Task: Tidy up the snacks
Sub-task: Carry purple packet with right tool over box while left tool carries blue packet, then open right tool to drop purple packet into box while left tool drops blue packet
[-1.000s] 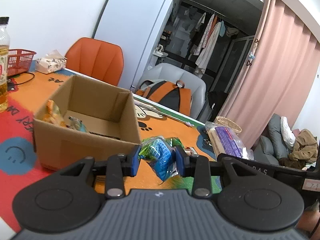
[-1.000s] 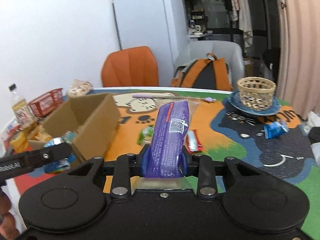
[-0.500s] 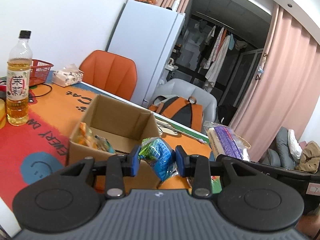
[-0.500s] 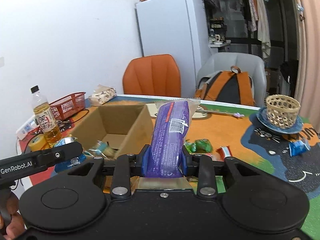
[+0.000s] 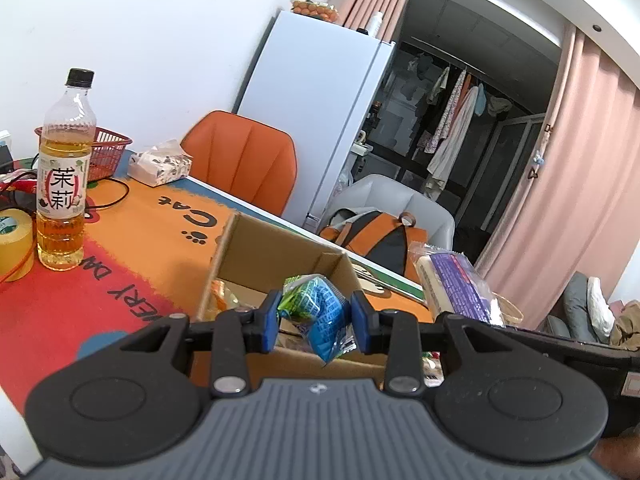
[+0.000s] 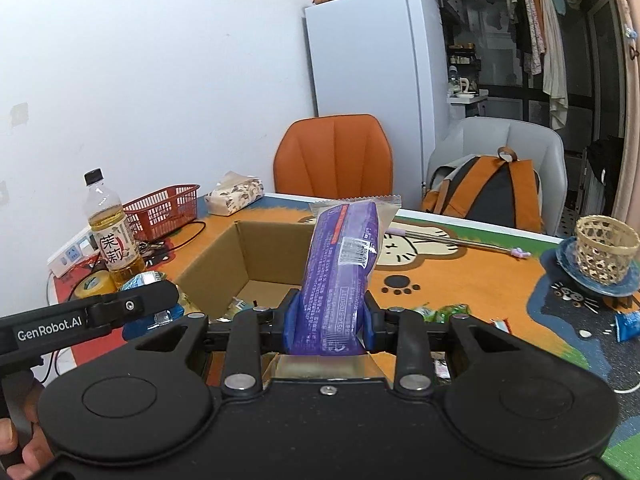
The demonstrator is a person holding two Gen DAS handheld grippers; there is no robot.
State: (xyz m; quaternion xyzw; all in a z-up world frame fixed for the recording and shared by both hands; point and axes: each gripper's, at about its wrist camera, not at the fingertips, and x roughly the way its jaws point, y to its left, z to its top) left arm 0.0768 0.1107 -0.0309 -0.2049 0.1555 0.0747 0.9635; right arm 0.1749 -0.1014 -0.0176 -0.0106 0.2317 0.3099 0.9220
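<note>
The left gripper (image 5: 315, 321) clamped a blue-green packet (image 5: 320, 317) above the box (image 5: 256, 258); the right gripper (image 6: 330, 322), its neighbour marked "GenRobot.AI", pinched a purple pack (image 6: 340, 276) upright before it. Left of the box stood a "茉莉" bottle (image 5: 64, 184); beyond, "Cat" lettering (image 5: 188, 214).

Blue-green crinkled snack packet (image 5: 320, 318) pinched at both sides, hanging tilted over the near edge of an open brown cardboard box (image 5: 276, 258) whose flaps stand up; a few small wrapped snacks (image 6: 236, 305) lie on the box floor. Long purple wrapped snack pack (image 6: 342, 276) with clear sealed ends and a white barcode label is held upright by its lower end, over the box's near right corner. Loose green packets (image 6: 442, 312) and a blue packet (image 6: 632, 324) lie on the table right of the box.
</note>
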